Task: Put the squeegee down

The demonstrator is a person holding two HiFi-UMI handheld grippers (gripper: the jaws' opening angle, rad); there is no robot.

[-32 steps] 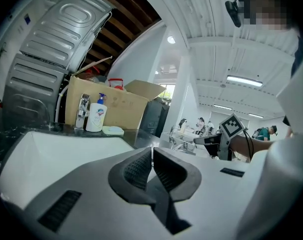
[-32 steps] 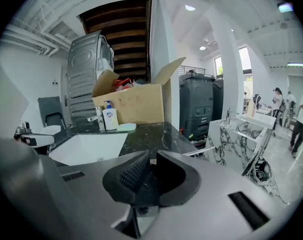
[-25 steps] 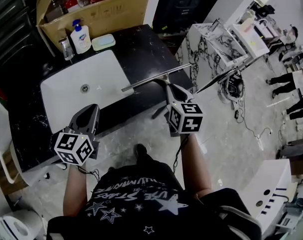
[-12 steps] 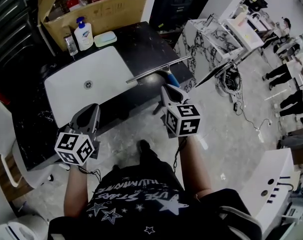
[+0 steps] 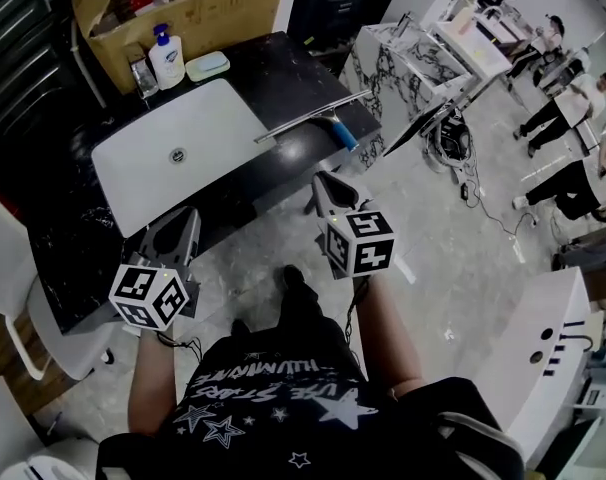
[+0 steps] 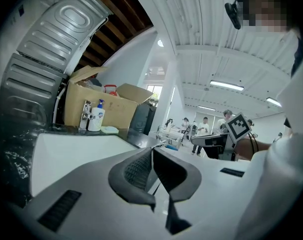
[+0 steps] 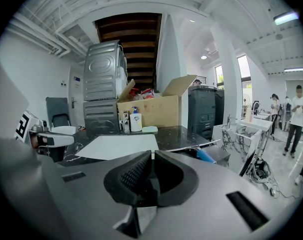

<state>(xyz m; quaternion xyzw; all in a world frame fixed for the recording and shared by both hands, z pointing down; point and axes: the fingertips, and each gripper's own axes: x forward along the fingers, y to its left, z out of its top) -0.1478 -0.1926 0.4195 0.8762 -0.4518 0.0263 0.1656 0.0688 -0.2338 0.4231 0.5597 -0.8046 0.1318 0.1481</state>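
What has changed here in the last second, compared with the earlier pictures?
The right hand-held gripper let go of the squeegee, which now lies on the black counter, and drew back toward the person. The left hand-held gripper kept its place.

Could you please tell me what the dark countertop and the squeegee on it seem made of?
The dark veined countertop looks like polished stone, perhaps marble: pale veins, sheen. The long blue-handled squeegee seems to have a pale metal rail and plastic grip.

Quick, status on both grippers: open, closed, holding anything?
Left gripper: closed, fingers together, empty.
Right gripper: closed, empty; the squeegee lies on the black counter.
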